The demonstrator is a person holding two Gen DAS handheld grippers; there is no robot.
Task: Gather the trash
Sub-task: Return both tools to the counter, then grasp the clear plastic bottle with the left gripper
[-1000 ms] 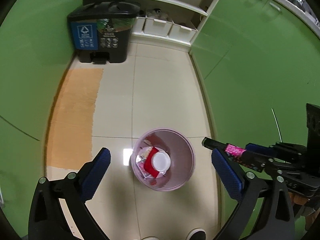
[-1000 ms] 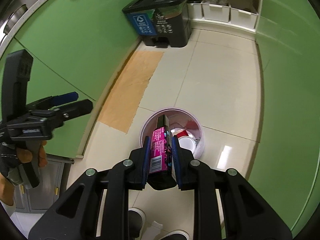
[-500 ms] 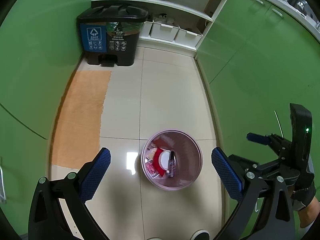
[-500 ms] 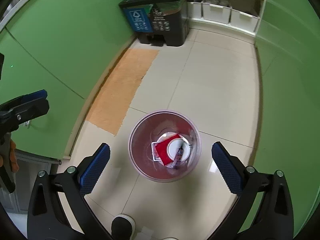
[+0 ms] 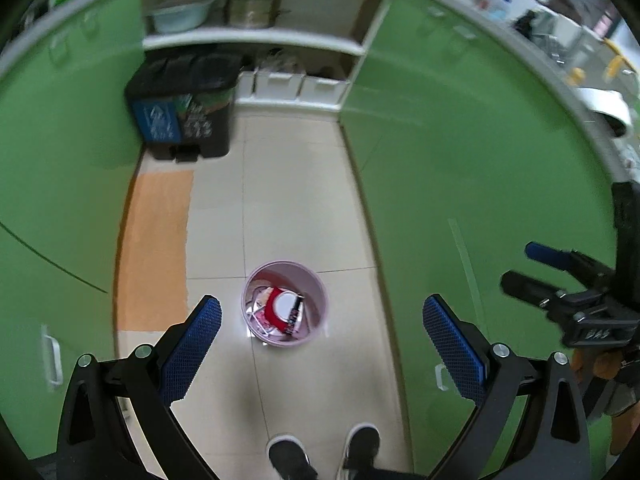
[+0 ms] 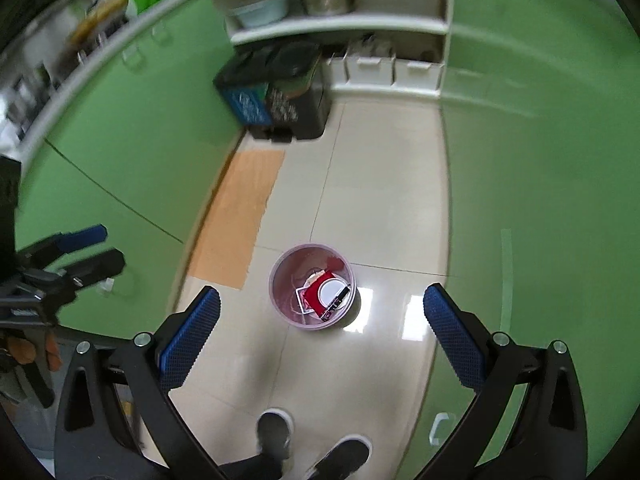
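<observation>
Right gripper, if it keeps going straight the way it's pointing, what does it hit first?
Probably the floor just beyond the bin. The open right gripper frames the bin slightly low of centre, nothing between; depth is unclear.

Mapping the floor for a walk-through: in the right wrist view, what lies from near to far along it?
Shoes → pink bin → orange mat → black pedal bin → white shelf boxes.

Light: bright, even, from overhead
Glare: white patches on glossy beige floor tiles (image 6: 414,316) beside round pink bin (image 6: 312,288)
Blur: shelves beyond bin smeared
Edges: fisheye bending, dark corners
</observation>
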